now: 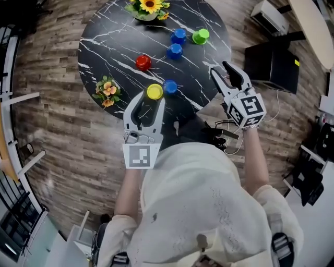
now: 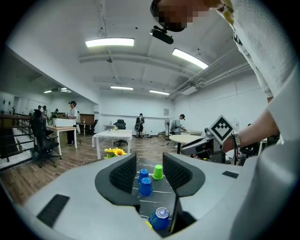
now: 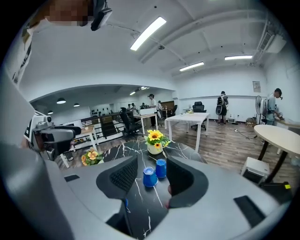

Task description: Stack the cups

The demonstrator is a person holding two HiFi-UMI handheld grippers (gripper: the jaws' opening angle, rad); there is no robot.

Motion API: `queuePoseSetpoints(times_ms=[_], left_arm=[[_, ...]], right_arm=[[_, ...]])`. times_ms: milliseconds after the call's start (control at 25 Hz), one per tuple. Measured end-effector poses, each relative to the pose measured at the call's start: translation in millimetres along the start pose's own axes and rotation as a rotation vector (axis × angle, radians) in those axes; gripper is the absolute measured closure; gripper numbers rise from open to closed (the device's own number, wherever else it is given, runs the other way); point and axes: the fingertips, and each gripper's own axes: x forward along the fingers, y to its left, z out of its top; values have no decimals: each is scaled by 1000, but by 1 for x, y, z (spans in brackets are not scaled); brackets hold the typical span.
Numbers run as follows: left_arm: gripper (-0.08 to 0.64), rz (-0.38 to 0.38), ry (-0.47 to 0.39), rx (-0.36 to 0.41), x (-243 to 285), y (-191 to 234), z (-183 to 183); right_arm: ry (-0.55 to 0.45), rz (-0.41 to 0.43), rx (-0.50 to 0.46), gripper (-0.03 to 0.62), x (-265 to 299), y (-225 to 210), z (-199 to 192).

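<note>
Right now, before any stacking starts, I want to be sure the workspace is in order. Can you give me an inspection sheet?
Surface: round black marbled table.
Job's things: six cups, each standing alone, none stacked: yellow cup, near blue cup, red cup, middle blue cup, far blue cup, green cup.
Clutter: sunflower pot at the far edge; small flower bunch at the left edge.
Grippers: left gripper open by the yellow cup, gripping nothing; right gripper open at the table's right edge, empty.
Cables: thin wires below the right gripper, off the table.
Surroundings: wood floor, black box, distant people.
</note>
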Motion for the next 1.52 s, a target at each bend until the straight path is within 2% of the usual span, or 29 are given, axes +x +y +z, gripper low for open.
queuePoseSetpoints(times_ms=[240, 440, 760, 1040, 1280, 1440, 1520], left_arm=[[387, 49, 37, -51, 19, -10, -15], [387, 41, 53, -41, 34, -18, -28], [387, 57, 98, -31, 36, -16, -48], [387, 95, 110, -26, 34, -14, -52], [387, 132, 116, -29, 33, -10, -56], [387, 148, 108, -34, 34, -10, -56], [387, 150, 111, -27, 34, -13, -57]], right_arm=[[74, 10, 4, 360, 40, -42, -30], [124, -33, 37, 328, 87, -85, -60], [234, -50, -26, 288, 154, -120, -99], [291, -32, -63, 275, 198, -139, -105], [305, -35, -71, 276, 209, -142, -116], [296, -36, -95, 337, 210, -142, -118], [292, -32, -97, 337, 211, -142, -119]])
